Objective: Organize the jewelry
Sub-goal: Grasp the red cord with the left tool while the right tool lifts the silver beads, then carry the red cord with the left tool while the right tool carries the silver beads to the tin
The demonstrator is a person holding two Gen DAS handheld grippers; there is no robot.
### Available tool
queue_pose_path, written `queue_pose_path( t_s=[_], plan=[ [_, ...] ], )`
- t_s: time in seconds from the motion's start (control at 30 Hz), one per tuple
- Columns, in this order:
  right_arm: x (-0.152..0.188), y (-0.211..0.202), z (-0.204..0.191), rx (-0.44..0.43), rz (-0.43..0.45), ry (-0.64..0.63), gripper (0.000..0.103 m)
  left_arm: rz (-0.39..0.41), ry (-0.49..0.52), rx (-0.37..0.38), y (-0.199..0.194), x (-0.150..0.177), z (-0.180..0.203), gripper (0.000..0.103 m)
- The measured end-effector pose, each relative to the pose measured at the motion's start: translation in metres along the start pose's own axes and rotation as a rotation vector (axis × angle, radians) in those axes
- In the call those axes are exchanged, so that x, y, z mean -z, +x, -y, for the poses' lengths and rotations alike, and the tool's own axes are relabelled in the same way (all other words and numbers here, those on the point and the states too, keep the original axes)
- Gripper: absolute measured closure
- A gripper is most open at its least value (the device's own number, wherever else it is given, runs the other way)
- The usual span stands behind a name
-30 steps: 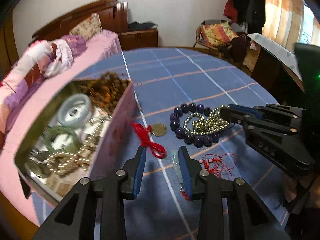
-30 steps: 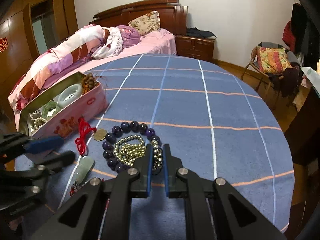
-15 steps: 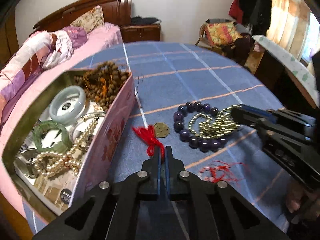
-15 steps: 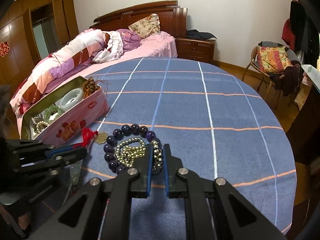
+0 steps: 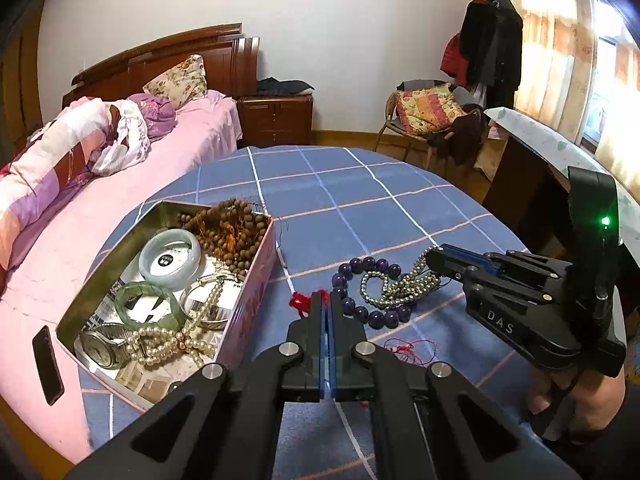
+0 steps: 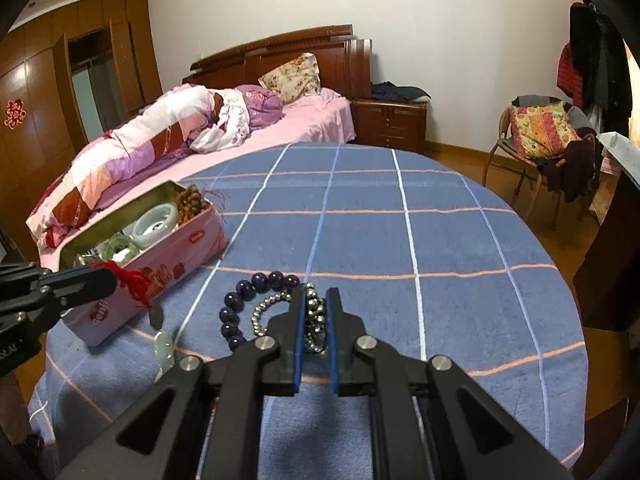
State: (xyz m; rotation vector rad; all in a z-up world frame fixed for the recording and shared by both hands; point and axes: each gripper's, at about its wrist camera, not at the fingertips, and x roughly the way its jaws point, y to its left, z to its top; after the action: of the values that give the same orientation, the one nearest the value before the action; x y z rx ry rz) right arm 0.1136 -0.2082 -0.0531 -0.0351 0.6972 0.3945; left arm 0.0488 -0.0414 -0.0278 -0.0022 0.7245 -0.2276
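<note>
My left gripper (image 5: pixel 327 298) is shut on a red-cord pendant necklace (image 6: pixel 132 280) and holds it above the blue checked table; its coin charm (image 6: pixel 156 315) and jade pendant (image 6: pixel 165 346) hang below. The open pink tin (image 5: pixel 256 292) with bangles, pearls, a watch and brown beads stands left of it. My right gripper (image 6: pixel 314 304) has its jaws slightly parted around the silver bead chain (image 5: pixel 400 284), which lies inside the purple bead bracelet (image 5: pixel 362 292) on the table.
A thin red string (image 5: pixel 408 350) lies on the tablecloth near the left gripper. A black phone (image 5: pixel 47 364) lies on the pink bed left of the table. A chair with cushions (image 6: pixel 540 128) and a dark desk stand at the right.
My left gripper closed on the red-cord pendant necklace and lifted it off the table. My right gripper's jaws opened slightly around the silver chain.
</note>
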Motion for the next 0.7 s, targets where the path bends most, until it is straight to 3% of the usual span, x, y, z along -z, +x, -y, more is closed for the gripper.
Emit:
queue_pose_path(
  t_s=[0.7],
  plan=[
    [-0.028, -0.046, -0.017, -0.058, 0.136, -0.03, 0.091, 0.087, 0.007, 0.034, -0.029, -0.023, -0.007, 0.103]
  ],
)
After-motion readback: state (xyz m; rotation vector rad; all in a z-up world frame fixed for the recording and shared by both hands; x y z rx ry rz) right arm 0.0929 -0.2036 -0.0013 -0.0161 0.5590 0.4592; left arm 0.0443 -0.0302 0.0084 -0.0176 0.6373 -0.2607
